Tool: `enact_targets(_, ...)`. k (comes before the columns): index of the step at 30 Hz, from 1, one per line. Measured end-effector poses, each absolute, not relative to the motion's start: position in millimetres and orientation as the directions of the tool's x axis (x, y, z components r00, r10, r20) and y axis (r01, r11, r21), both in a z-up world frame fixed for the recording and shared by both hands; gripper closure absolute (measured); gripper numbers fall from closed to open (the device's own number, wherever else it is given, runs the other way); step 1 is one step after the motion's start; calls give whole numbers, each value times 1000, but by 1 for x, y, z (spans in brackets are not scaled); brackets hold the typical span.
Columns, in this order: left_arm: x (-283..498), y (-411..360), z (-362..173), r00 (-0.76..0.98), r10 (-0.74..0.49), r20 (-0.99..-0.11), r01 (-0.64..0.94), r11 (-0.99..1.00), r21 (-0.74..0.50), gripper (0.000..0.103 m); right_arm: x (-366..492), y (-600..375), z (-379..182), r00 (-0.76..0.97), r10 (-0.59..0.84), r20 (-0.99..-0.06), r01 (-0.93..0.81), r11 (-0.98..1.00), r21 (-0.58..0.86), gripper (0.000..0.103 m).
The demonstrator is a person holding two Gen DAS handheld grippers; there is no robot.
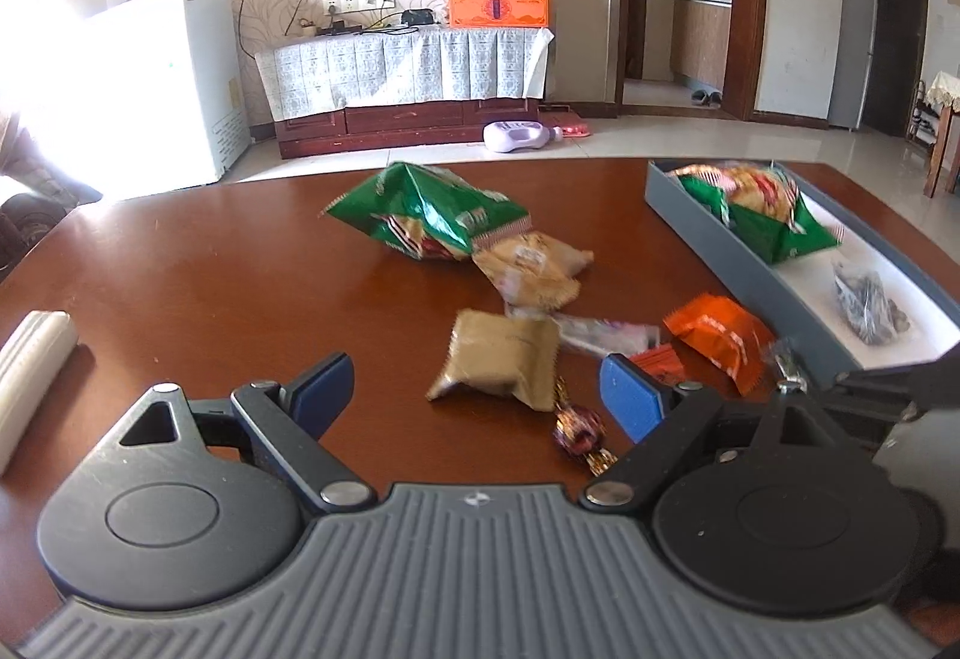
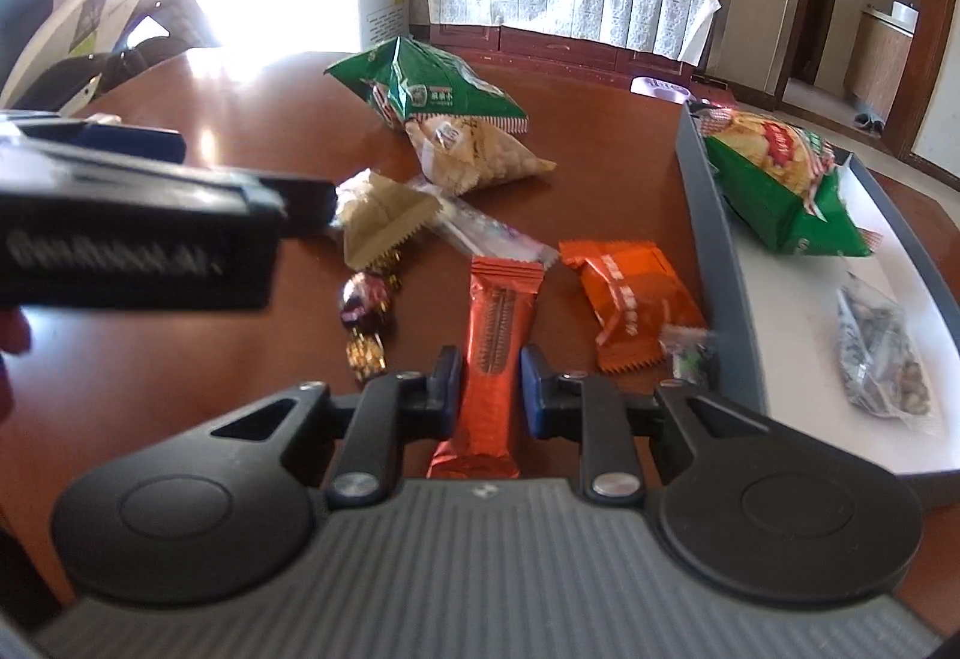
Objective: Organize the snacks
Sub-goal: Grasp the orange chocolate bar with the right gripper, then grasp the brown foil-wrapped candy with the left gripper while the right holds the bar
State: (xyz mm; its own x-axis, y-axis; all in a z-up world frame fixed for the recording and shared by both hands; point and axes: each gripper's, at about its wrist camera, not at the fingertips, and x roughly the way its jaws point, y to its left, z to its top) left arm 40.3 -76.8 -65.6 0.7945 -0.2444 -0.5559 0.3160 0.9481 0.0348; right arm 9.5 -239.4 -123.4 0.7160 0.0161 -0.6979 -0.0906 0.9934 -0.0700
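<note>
The right gripper (image 2: 491,380) has its fingers closed on the orange bar (image 2: 493,326), which lies on the table (image 2: 180,359) beside the tray (image 2: 714,263). The left gripper (image 1: 474,389) is spread open above the tan packet (image 1: 498,359), holding nothing. Judged step: picking up the bar; next it must be lifted over the tray wall and released beside the chips (image 2: 780,179)

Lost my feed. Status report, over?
Left gripper open, empty. Right gripper astride orange bar, grip unconfirmed. Tray right, path unobstructed.
</note>
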Motion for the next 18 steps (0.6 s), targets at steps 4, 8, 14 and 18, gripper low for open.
enact_targets(4, 36, -91, -81, 761, -260, -594, 328, 944, 8, 11, -1, -248, -121, 710, 10, -704, -99, 991, -86, 78)
enact_targets(8, 38, -103, -93, 738, -265, -620, 331, 944, -10, 15, -5, -258, -121, 709, 6, -705, -91, 992, -83, 78)
enact_targets(14, 50, -105, -104, 700, -272, -660, 305, 950, -69, 30, -6, -262, -122, 711, 5, -703, -90, 992, -84, 78)
enact_targets(18, 52, -105, -106, 712, -253, -655, 296, 954, -48, 38, -5, -261, -122, 715, 3, -699, -93, 991, -91, 78)
